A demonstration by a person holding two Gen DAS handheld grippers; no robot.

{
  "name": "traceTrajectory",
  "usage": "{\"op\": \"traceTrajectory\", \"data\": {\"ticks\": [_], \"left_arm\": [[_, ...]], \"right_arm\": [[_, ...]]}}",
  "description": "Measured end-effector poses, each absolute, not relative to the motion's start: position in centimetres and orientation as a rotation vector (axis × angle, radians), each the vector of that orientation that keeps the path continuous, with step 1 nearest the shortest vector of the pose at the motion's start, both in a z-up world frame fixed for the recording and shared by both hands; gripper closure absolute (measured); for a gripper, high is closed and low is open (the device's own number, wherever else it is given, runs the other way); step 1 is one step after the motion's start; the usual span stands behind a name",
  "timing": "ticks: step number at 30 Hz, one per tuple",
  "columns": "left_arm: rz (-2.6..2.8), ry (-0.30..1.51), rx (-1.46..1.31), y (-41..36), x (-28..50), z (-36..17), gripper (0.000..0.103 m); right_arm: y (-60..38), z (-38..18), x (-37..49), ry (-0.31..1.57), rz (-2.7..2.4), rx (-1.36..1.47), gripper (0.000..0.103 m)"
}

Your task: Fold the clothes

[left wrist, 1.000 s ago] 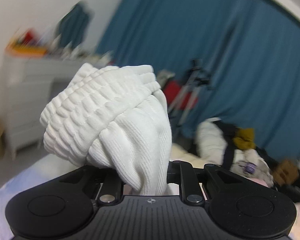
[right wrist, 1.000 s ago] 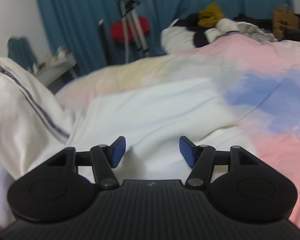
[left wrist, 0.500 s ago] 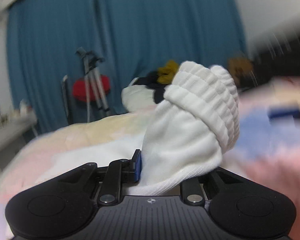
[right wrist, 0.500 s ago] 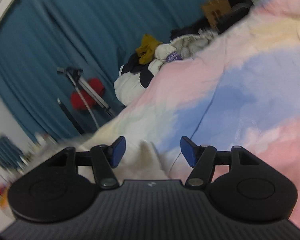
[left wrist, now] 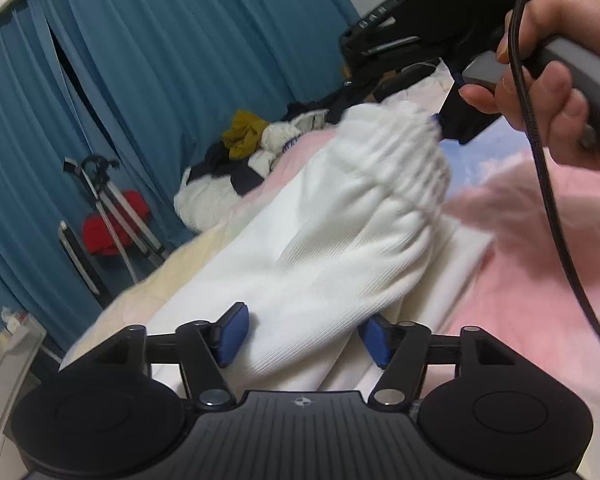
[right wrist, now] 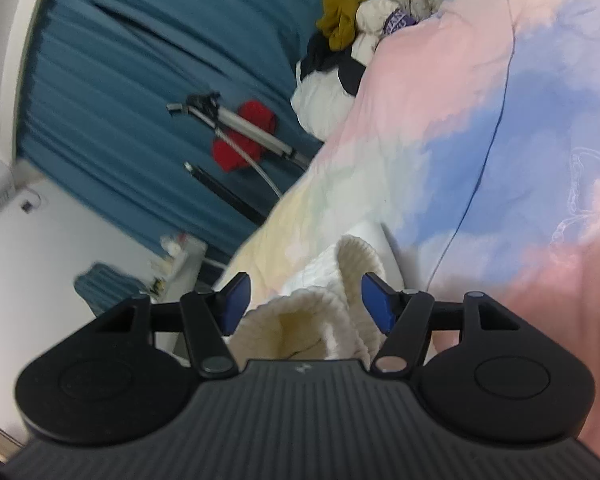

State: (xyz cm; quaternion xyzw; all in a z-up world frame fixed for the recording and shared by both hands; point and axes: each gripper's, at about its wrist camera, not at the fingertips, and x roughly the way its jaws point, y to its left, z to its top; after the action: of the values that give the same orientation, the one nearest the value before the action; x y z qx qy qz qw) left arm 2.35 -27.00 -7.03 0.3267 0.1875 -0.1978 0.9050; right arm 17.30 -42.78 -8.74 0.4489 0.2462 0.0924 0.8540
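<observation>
Ribbed cuff (right wrist: 340, 312) between spread right gripper (right wrist: 306, 302) fingers, bedspread (right wrist: 520, 160) beyond.

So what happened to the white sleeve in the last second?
The left gripper let go: a second ago its jaws were shut on the bunched white sleeve, and now they are open with the sleeve lying between them on the bed. The right gripper swung over to the ribbed cuff; its jaws stayed open. The clothes pile stayed put.
</observation>
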Motion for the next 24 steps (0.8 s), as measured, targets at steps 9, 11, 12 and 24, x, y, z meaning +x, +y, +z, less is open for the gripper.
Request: {"op": "traceTrajectory", "data": {"ticks": [9,11,12,24], "left_arm": [[-0.384,0.483,0.565,-15.4,4.0,-8.2,0.039],[-0.384,0.489,0.564,-14.9,3.3,-8.5,0.041],[-0.383,0.489,0.567,-14.9,3.1,-8.6,0.042],[-0.426,0.335,0.42,-13.7,1.0,-6.1,0.089]], "right_arm": [[-39.7,-8.2,17.7,0.607,0.199,0.773,0.037],[-38.7,-8.7,18.3,0.653,0.176,0.72,0.037],[-38.0,-8.6,18.3,0.654,0.163,0.674,0.037],[-35.6,-2.2,19.8,0.414,0.171,0.448,0.07]]}}
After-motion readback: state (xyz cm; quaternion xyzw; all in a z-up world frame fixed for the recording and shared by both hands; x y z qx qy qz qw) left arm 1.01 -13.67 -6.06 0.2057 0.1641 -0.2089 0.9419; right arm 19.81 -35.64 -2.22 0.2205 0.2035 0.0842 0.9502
